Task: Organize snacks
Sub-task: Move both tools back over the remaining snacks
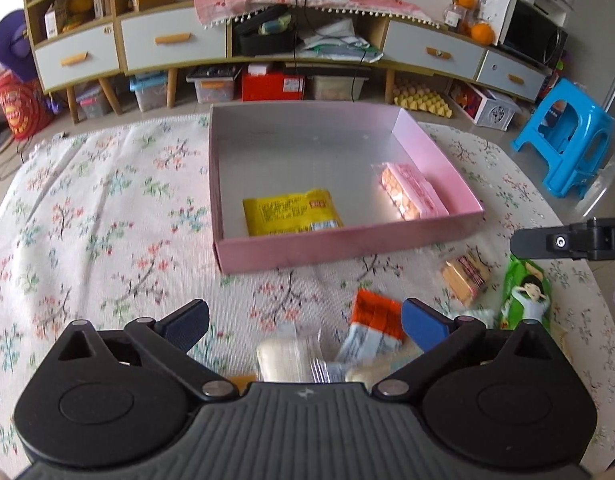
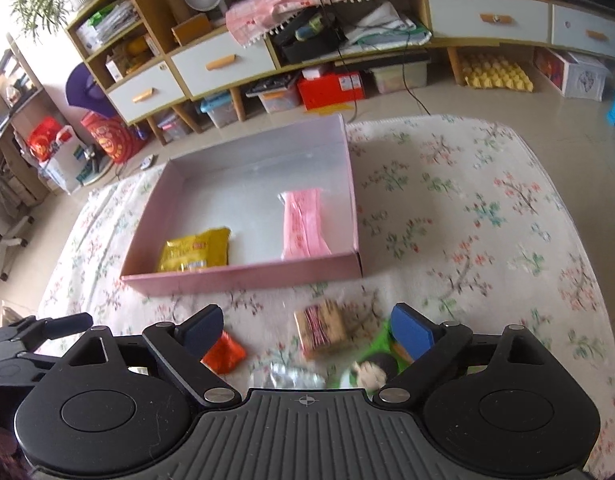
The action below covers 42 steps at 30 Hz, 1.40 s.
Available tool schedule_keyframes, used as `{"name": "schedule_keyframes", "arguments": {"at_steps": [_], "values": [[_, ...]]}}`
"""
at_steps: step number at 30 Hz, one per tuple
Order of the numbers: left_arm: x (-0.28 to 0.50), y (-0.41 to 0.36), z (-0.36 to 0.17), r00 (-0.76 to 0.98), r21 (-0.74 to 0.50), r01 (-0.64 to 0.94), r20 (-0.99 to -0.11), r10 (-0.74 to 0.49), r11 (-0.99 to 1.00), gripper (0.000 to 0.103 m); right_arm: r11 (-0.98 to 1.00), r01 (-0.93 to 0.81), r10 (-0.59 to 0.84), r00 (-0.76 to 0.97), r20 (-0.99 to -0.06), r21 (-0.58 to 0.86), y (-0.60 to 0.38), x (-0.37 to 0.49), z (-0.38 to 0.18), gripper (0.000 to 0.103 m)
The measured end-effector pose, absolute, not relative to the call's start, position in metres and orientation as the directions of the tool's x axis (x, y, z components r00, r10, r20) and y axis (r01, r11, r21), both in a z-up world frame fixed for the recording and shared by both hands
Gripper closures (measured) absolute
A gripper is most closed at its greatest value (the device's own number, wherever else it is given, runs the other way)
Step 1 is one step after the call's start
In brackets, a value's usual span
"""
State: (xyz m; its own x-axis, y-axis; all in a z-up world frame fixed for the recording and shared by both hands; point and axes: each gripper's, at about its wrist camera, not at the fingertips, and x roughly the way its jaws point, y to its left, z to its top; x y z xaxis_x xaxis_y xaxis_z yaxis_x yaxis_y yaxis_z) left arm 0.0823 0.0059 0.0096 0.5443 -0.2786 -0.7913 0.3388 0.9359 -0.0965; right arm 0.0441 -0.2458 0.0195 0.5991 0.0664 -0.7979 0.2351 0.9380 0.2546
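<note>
A pink box (image 1: 339,246) (image 2: 243,278) sits on the floral tablecloth and holds a yellow packet (image 1: 291,211) (image 2: 197,250) and a pink biscuit packet (image 1: 413,194) (image 2: 305,224). My left gripper (image 1: 305,320) is open above an orange-and-white packet (image 1: 373,322) and a pale clear-wrapped snack (image 1: 285,358). My right gripper (image 2: 305,330) is open above a brown cracker pack (image 2: 323,328) (image 1: 465,276), with a green packet (image 2: 377,362) (image 1: 525,298) under its right finger. The orange packet (image 2: 223,354) lies by its left finger.
The floral tablecloth (image 1: 107,220) (image 2: 487,220) covers the table. Behind it stand a long cabinet (image 1: 267,36) with drawers, storage bins on the floor and a blue stool (image 1: 567,140). The right gripper's finger (image 1: 563,242) shows at the left view's right edge.
</note>
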Motion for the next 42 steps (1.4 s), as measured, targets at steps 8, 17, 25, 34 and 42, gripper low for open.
{"name": "schedule_keyframes", "arguments": {"at_steps": [8, 17, 25, 34, 42], "values": [[0.067, 0.017, 0.007, 0.489, -0.102, 0.310, -0.835, -0.251, 0.945, 0.000, 0.915, 0.285, 0.093, 0.537, -0.838, 0.284, -0.248, 0.029, 0.015, 0.010], [0.059, 0.028, 0.000, 0.399, -0.183, 0.303, -0.867, -0.299, 0.935, 0.011, 0.940, 0.236, 0.083, 0.542, -0.836, 0.247, -0.232, 0.027, 0.019, 0.010], [0.058, 0.031, -0.006, 0.366, -0.165, 0.341, -0.883, -0.292, 0.926, 0.036, 0.989, 0.089, 0.051, 0.544, -0.837, 0.118, -0.204, 0.035, 0.010, 0.010], [0.053, 0.028, -0.009, 0.344, -0.153, 0.394, -0.890, -0.300, 0.906, 0.048, 0.980, -0.200, 0.105, 0.512, -0.852, 0.000, -0.160, 0.042, -0.011, 0.010], [0.053, 0.030, -0.015, 0.333, -0.133, 0.403, -0.900, -0.280, 0.905, 0.062, 0.947, -0.309, 0.083, 0.484, -0.871, -0.082, -0.128, 0.045, -0.028, 0.010]]}}
